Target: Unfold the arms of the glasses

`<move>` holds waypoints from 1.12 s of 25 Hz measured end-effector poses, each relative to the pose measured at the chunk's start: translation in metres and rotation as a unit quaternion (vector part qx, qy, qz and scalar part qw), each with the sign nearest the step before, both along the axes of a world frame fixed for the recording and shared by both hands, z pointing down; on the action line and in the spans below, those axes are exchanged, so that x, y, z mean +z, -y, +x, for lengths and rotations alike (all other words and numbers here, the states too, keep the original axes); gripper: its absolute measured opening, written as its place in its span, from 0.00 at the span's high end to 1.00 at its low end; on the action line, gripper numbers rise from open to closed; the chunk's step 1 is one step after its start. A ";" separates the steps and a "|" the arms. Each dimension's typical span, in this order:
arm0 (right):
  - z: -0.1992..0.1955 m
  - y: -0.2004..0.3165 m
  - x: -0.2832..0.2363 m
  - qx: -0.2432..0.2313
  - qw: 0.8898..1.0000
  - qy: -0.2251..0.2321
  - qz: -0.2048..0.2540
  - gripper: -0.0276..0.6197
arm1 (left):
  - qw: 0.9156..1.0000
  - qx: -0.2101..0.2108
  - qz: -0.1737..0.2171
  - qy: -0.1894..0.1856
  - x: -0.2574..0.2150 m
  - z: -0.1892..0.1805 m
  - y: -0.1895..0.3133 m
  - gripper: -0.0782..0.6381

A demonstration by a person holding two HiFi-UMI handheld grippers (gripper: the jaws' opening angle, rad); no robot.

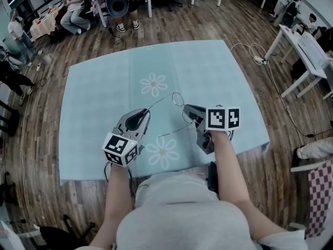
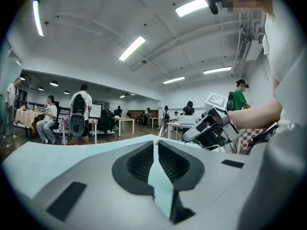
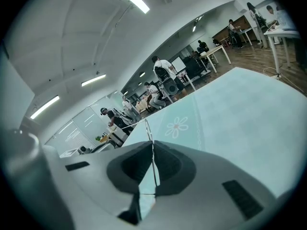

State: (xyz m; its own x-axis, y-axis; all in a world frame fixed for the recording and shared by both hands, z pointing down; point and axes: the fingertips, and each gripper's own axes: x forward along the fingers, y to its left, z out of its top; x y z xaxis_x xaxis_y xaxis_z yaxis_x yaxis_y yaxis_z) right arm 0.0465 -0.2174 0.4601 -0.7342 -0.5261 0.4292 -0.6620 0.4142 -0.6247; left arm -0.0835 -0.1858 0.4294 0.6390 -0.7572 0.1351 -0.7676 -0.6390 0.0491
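A counter (image 1: pixel 99 87) draped in a pale blue cloth with white flower prints (image 1: pixel 153 84) stands on a dark wood plank floor (image 1: pixel 47 155). It sits in a large open room with strip ceiling lights. White desks (image 1: pixel 307 48) stand to the right, and several people (image 1: pixel 73 7) sit or stand at the far left.

A person, seen from above, holds a gripper in each hand over the near half of the counter. Thin wire glasses (image 1: pixel 176 95) hang in the air between the grippers, above the cloth.

The left gripper (image 1: pixel 144 112) has its fingers pressed almost together, pinching a fine wire arm at their tips. The right gripper (image 1: pixel 186 111) likewise pinches a wire that runs down between its fingers (image 3: pixel 165 164).

The frame is so thin that only one round lens rim is clear; the second lens cannot be made out.

The glasses lie roughly side to side across the person's front. One arm slants from the left fingers up and right to the rim, while another wire slants from near the right fingers down and left.
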 end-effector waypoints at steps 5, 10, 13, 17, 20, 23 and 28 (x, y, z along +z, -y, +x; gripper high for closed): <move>0.001 0.000 0.006 0.013 1.000 0.002 -0.001 0.93 | 1.000 -0.005 -0.010 0.007 0.010 0.001 -0.001 0.84; 0.001 0.000 0.011 0.021 1.000 0.007 0.002 0.93 | 1.000 -0.012 -0.014 0.019 0.016 -0.001 -0.002 0.77; 0.003 0.002 0.012 0.036 0.999 0.010 0.009 0.93 | 0.999 -0.023 -0.007 0.029 0.019 0.000 -0.003 0.77; 0.007 0.004 0.019 0.054 0.998 -0.010 0.016 0.93 | 0.998 -0.045 0.006 0.038 0.020 0.000 -0.002 0.77; 0.011 0.007 0.024 0.070 0.997 -0.030 0.017 0.93 | 0.997 -0.062 0.008 0.034 0.020 0.001 0.001 0.77; 0.016 0.008 0.026 0.091 0.995 -0.036 0.019 0.93 | 0.996 -0.084 0.009 0.020 0.020 0.001 0.002 0.77; 0.019 0.006 0.027 0.117 0.991 -0.049 0.043 0.93 | 0.992 -0.121 0.023 0.008 0.018 -0.002 0.001 0.77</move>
State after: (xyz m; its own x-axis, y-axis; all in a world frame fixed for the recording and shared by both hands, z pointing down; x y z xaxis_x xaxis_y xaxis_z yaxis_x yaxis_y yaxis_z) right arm 0.0658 -0.2231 0.4874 -0.5450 -0.7144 0.4389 -0.8019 0.2913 -0.5217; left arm -0.0859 -0.1871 0.4474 0.4357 -0.8938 0.1060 -0.8993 -0.4371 0.0112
